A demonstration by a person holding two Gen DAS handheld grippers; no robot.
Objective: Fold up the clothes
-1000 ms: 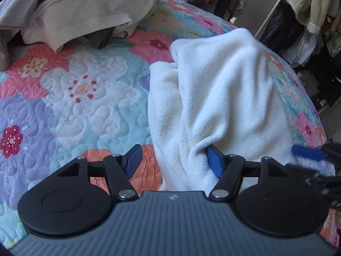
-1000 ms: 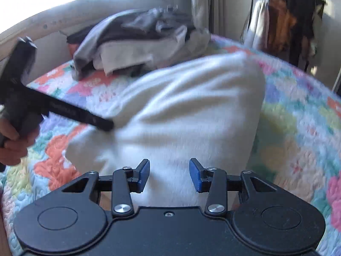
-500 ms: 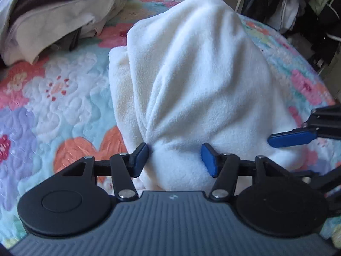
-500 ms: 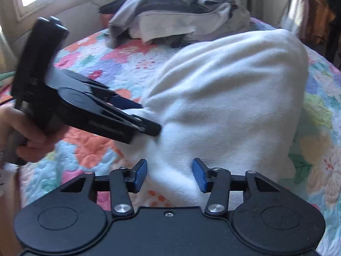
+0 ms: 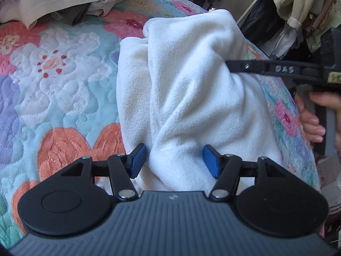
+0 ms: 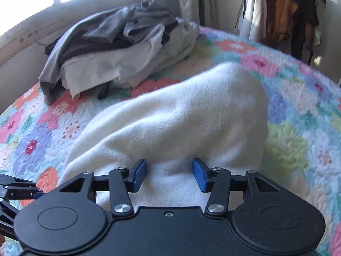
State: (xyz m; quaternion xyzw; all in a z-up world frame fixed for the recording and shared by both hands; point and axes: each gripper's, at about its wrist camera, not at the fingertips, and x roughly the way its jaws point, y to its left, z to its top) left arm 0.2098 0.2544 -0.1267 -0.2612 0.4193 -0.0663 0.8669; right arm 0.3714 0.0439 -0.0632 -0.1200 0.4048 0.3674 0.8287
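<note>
We stand at a bed covered by a floral quilt (image 5: 64, 81), holding a gripper in each hand. A white fleece garment (image 5: 191, 89) lies bunched on the quilt in front of us, humped in the middle and creased toward its near edge.

In the left wrist view, our left gripper (image 5: 174, 160) sits at the near edge of the fleece. Its blue-padded jaws are spread wide, with a thick fold of fleece between them but not pinched. The left pad is just beside the cloth, and the right pad rests against it. We judge this placement is meant to line up a grasp on that near fold.

In the right wrist view, our right gripper (image 6: 169, 173) is set the same way at another part of the near edge. Its jaws are also apart, straddling a ridge of fleece without clamping it. In the left wrist view this gripper reaches in from the right, its tip touching the fleece partway up the hump.

At the far left of the bed lies a pile of unfolded clothes (image 6: 119, 51) in grey, brown and cream. More clothes hang on a rack (image 6: 283, 15) at the far right.

The fold looks barely begun, since the fleece is rumpled and not yet flat.
</note>
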